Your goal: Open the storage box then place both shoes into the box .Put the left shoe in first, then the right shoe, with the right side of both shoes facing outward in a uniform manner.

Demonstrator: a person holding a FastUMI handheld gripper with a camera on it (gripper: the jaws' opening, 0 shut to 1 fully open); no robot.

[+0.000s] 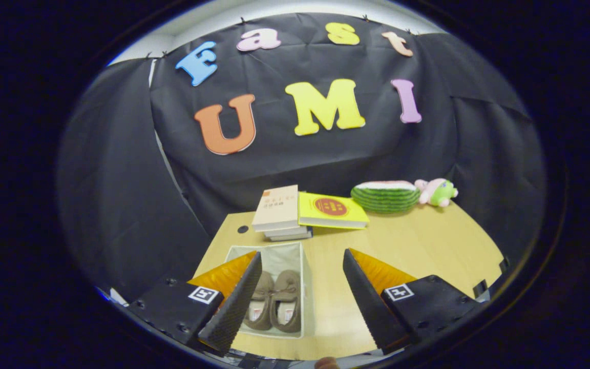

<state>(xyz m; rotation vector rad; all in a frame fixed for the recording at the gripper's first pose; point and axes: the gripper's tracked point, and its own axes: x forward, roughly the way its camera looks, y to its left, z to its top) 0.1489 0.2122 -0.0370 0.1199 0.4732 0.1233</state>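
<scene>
My gripper (302, 266) is spread wide, its two fingers well apart, holding nothing and touching nothing; it hangs above the table (418, 246). Below, between the fingers and nearer the left one, the box (302, 256) sits open on the table, a pale fabric bin with its mouth upward. Both shoes lie inside it side by side, soles down, toes pointing away from me: the left shoe (261, 302) is partly hidden behind my left finger, the right shoe (287, 300) lies just beside it, the two touching or nearly so. A thin lace runs across both uppers. I cannot tell which side of the shoes faces outward in the sense required. Beyond the box, near the far edge of the table, a stack of books (279, 212) lies with a yellow book (331, 210) just beside it on the right. Further right, well apart from the box, a watermelon slice (384, 197) rests on the table, with a plush toy (436, 192) beside it against the booth's wall.
</scene>
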